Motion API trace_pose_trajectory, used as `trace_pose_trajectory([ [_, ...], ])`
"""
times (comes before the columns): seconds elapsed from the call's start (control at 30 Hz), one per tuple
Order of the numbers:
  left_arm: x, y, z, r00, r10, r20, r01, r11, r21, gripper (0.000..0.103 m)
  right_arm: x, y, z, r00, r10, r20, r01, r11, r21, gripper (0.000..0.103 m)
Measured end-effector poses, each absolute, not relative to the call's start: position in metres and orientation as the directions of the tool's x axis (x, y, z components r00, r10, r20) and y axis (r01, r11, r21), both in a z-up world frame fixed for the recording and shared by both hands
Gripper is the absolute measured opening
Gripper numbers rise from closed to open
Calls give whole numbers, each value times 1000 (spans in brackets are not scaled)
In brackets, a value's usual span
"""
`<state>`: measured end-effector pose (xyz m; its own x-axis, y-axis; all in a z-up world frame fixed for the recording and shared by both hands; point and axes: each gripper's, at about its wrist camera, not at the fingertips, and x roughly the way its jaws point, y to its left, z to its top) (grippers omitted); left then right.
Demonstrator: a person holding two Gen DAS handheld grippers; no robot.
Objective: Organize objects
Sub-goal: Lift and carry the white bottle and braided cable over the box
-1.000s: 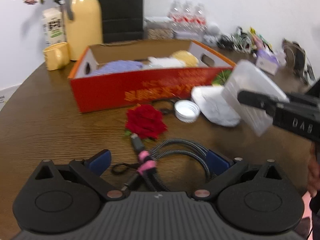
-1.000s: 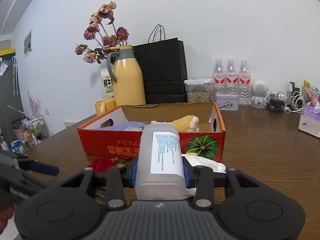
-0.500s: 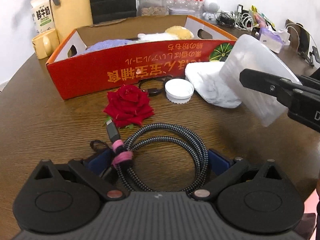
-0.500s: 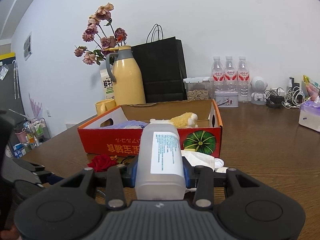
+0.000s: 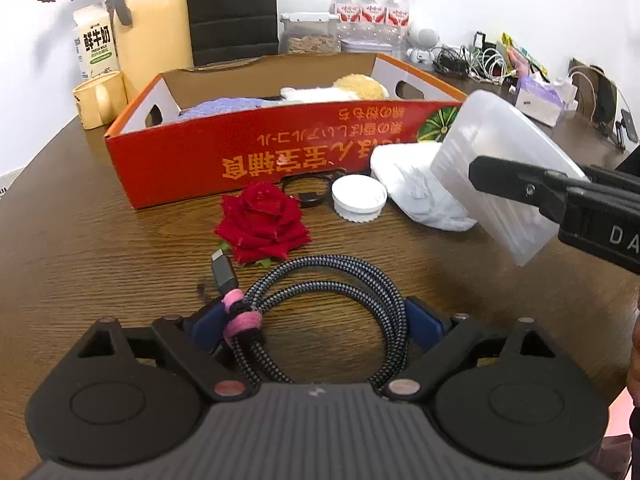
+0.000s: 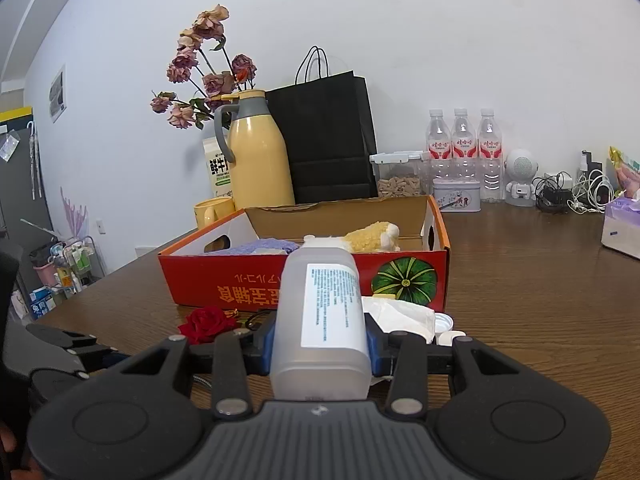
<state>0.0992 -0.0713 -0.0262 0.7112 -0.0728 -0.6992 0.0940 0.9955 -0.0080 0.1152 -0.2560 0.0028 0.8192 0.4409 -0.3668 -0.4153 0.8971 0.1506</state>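
Risk: cable [image 5: 320, 312] coil, at six o'clock from box [image 5: 280, 160], springing free as left gripper [image 5: 316, 324] jaws, just closing, straddle without pinching. Right gripper [image 6: 320, 344] clamps bottle [image 6: 320, 320].

Two fisheye views from the grippers face the red box [image 5: 256, 152] on the wooden counter [image 5: 88, 248]. The left wrist camera sits close above the counter, angled steeply down over its own jaws toward the box's long printed side, the box just beyond. The right wrist camera [image 6: 304, 292] looks from the box's near right, lower and nearer level, taking in the box and the white wall [image 6: 440, 40] behind it. Both views share the box, the yellow jug [image 5: 152, 24] behind its left end, and the water bottles [image 6: 462, 148] behind its right.
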Motion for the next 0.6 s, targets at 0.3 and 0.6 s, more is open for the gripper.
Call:
trace_pose_trajectory([
  [0.3,84,-59,5,785,-91,-613,95,995,-25,92,115,-248,6,818,448,-362,-428,893,138,40],
  [0.6,105,-44,58,869,-83,-489,69,997,-48,92,132,-233,29,832,459,-313,-453,886,95,40],
])
